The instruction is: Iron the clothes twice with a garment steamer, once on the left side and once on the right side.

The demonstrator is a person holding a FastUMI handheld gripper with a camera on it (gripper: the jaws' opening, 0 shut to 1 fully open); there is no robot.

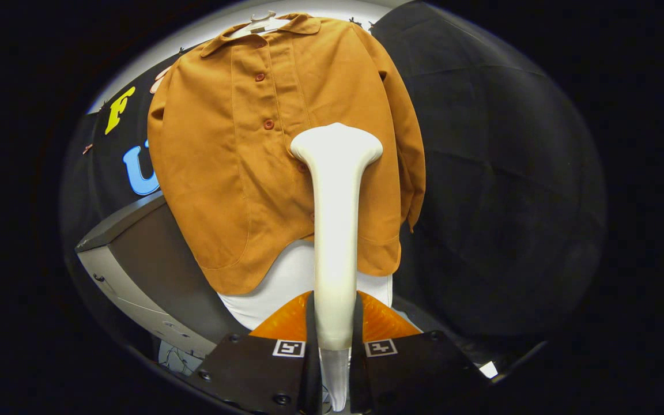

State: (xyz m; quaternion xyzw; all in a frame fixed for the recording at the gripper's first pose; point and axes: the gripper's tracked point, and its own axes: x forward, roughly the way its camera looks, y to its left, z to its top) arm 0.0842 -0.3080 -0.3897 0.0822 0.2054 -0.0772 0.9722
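Nearest of all, the gripper point(335, 340) has its two fingers pressed in on the slim handle of a cream-white plastic garment steamer point(335, 230), one finger on each side of it. The steamer rises upright from between the fingers and widens at its far end into a broad, flat head. That head stands in front of the right half of a rust-orange buttoned shirt point(234, 161), just right of the button line and about halfway down the front; whether it touches the cloth I cannot tell from here. The shirt hangs on a pale hanger point(260, 23) at the far side, its collar up and its sleeves hanging down at either side. Under its hem shows a white surface point(277, 282). To the left, near the shirt's lower left edge, sits a grey box-like unit point(136, 253). Black cloth point(499, 173) hangs behind and to the right.
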